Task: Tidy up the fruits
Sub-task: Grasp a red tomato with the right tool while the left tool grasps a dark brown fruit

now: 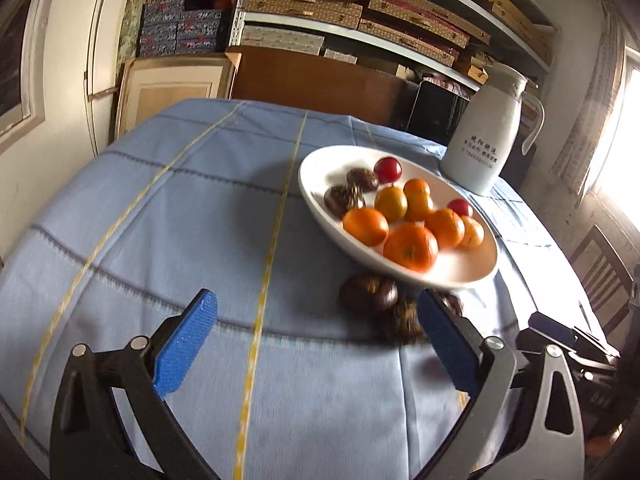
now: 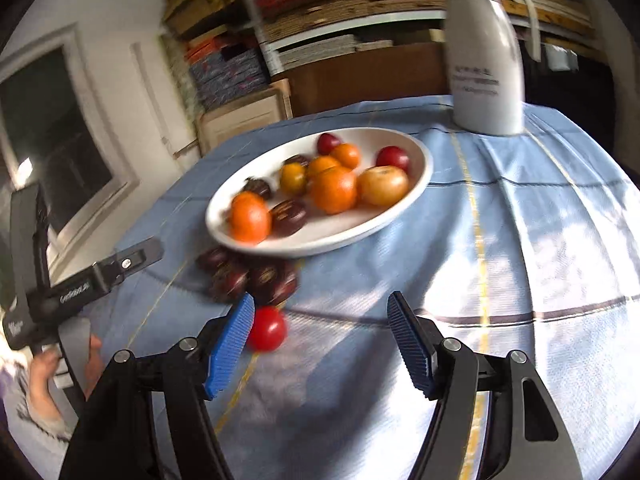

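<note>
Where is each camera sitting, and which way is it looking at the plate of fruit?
Left wrist view: sits on the left gripper, looking forward over its open blue fingers at the white plate, which lies ahead to its right; the dark fruits are near.
Right wrist view: sits on the right gripper, facing the plate from its other side, fingers open, red fruit beside the left one; the person's hand shows.
Both share the plate, dark fruits and white jug.

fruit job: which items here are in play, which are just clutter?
In play: white plate of oranges; dark fruits and red fruit loose on the cloth; both open grippers, left, right.
Clutter: white jug; shelf boxes.
</note>
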A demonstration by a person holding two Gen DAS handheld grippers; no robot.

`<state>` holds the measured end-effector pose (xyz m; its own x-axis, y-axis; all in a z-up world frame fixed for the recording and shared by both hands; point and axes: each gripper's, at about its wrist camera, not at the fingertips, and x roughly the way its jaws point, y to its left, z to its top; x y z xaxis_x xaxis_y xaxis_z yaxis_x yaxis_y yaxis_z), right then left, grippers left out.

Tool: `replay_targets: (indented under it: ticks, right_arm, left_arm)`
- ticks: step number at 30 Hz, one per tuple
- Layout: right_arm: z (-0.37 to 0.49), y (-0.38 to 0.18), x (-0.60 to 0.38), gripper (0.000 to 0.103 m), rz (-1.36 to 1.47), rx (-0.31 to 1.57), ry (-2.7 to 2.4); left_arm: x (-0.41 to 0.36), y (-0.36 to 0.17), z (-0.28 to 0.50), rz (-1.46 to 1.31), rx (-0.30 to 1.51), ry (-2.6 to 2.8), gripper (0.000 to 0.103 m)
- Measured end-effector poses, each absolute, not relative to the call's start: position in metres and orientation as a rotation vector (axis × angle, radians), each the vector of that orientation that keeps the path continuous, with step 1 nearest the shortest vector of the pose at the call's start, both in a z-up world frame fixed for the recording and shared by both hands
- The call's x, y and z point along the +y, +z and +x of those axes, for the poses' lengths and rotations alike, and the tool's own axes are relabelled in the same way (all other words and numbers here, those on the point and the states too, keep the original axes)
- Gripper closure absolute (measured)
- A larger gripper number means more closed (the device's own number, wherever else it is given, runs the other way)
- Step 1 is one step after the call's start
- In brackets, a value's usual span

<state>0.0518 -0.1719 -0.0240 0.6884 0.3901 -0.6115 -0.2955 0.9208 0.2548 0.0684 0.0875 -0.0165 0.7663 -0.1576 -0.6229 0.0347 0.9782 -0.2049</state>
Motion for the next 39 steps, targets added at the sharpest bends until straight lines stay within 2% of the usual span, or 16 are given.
replay_targets:
  ticks: [2,5,15,20,30,37,39]
  right_arm:
    - [0.048,-0.023,-0.167,0.040,0.118,0.711,0.394]
    - [0.053,-0.026,-0.164,0.043,0.115,0.743,0.399]
    - [0.050,-0.035,-0.131,0.043,-0.006,0.798,0.446]
    - [0.053,-0.039,-0.124,0.055,-0.011,0.829,0.460]
    - [0.067,-0.046,-0.124,0.058,0.049,0.883,0.460]
    - [0.069,-0.048,-0.135,0.074,0.118,0.889,0.452]
    - [0.069,-0.048,-0.135,0.074,0.118,0.888,0.452]
  left_arm:
    - [0.089,-0.019,0.067,-0.203,0.706,-0.108,0.005]
    - [0.092,-0.024,0.067,-0.224,0.726,-0.107,0.005]
    - [0.086,-0.033,0.074,-0.202,0.778,-0.105,0.005]
    - [0.079,-0.034,0.075,-0.170,0.789,-0.110,0.005]
    - [0.076,-0.037,0.076,-0.155,0.805,-0.114,0.005]
    - [0.067,-0.037,0.075,-0.108,0.807,-0.131,0.005]
    - [0.063,-0.036,0.074,-0.092,0.804,-0.134,0.005]
